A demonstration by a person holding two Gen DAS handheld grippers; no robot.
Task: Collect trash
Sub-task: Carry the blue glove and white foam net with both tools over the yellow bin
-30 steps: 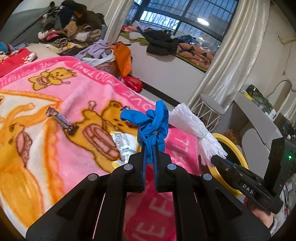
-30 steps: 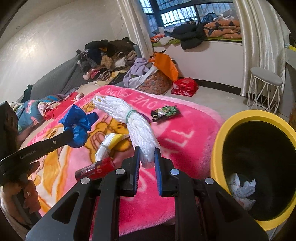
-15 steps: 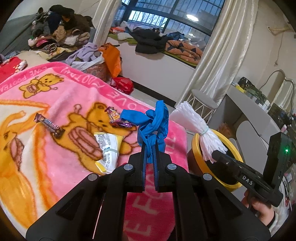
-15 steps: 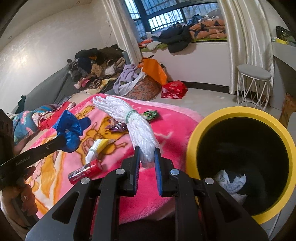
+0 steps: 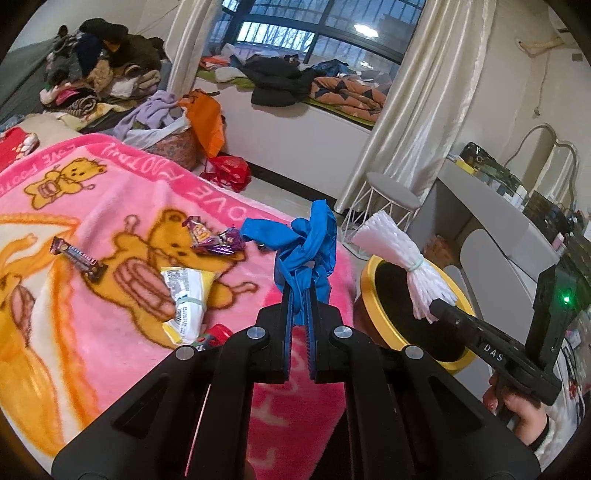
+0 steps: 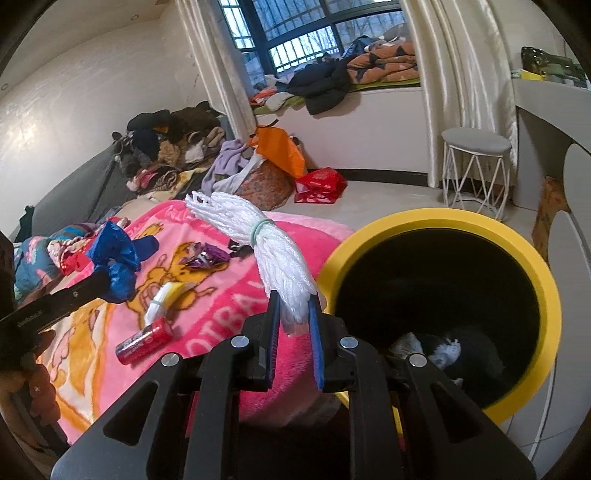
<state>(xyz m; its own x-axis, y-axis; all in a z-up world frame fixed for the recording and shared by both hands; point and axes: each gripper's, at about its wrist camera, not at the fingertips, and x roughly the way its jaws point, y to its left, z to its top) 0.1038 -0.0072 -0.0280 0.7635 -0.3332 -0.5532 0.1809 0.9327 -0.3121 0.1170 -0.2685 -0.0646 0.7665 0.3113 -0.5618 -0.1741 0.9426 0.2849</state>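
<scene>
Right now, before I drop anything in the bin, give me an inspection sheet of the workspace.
Surface: pink bear blanket, rumpled, covering the bed.
Job's things: yellow-rimmed bin beside the bed, crumpled paper inside; blue bag; white string bundle.
Clutter: chocolate bar, purple wrappers, yellow packet, red can on the blanket.
Grippers: left gripper jaws shut on the blue bag; right gripper jaws shut on the white string bundle.
Cables: nothing seen.
Surroundings: clothes piles, stool, window.
</scene>
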